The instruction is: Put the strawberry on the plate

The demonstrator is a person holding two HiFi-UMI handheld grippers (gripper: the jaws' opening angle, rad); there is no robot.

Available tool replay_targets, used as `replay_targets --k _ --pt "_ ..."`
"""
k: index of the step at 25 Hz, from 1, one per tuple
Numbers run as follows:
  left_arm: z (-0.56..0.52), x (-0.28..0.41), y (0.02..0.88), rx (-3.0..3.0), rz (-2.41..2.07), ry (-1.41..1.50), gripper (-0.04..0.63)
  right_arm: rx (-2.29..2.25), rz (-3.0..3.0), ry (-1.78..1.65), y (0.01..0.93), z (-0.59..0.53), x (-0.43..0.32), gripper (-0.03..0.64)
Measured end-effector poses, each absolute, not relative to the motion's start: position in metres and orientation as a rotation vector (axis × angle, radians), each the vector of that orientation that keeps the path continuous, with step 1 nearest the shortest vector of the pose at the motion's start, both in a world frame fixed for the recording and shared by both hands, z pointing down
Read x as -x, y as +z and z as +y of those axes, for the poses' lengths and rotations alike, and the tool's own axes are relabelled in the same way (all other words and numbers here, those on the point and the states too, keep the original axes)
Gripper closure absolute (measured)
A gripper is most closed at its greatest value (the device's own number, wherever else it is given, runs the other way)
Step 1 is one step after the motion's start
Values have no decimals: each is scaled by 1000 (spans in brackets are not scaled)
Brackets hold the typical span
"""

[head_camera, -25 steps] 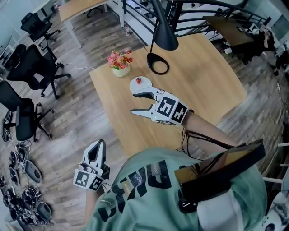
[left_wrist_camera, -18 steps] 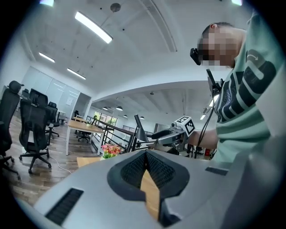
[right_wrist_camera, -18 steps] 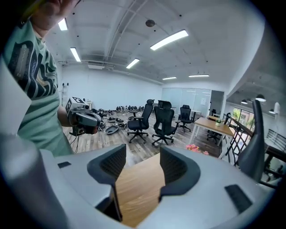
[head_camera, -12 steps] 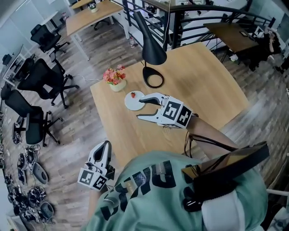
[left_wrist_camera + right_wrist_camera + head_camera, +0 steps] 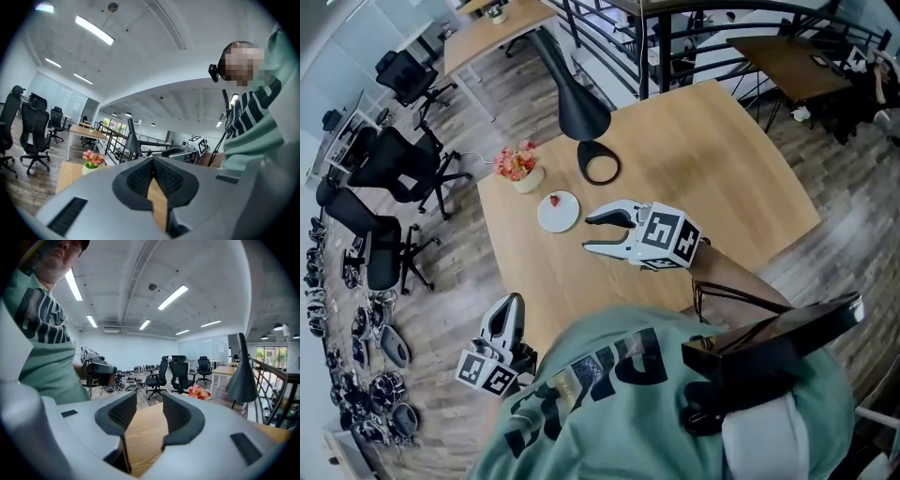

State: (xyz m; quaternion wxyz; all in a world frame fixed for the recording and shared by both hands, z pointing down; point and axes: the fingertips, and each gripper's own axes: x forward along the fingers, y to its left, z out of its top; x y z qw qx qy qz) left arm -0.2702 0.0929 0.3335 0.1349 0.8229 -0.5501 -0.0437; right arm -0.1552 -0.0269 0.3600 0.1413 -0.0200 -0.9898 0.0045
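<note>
Seemingly the job is done. On the table (image 5: 722, 169), near its left edge beside the flowers (image 5: 515, 164), sits the plate (image 5: 564, 219). The right claw (image 5: 591, 234) hovers near it, jaws apart, just narrowing on nothing. The left claw (image 5: 511, 305), pressed together and empty, hangs off the table's near corner. The strawberry (image 5: 554, 200) lies on the plate.

- Head view: from above, steeply down onto the tabletop (image 5: 722, 159).
- Gripper views: close behind their fingers (image 5: 136, 180), both seeing the flowers (image 5: 92, 158) beyond them.
</note>
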Motion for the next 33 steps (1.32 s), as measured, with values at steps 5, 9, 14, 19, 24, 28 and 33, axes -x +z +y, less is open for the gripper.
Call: replay_targets --k 5,9,14,19,24,28,33 --pt "93 284 323 -2445 -1562 -149 591 -61 -2936 -57 331 -27 156 611" --pt "106 302 313 -2495 -1530 -140 591 -146 -2991 -19 312 -14 163 611" --pt "126 321 311 -2516 -1500 -139 591 -176 -2967 -12 311 13 183 612" --pt "142 334 314 -2513 -1497 -149 591 -177 -2955 -6 311 27 196 612" --pt "148 344 317 -2494 -1511 -163 591 -162 -2949 -20 309 33 206 612" --pt "147 344 320 -2490 -1511 -164 591 -167 -2939 -15 313 31 203 612" --pt "142 329 319 -2518 -1488 -164 591 -182 -2937 -9 313 28 192 612"
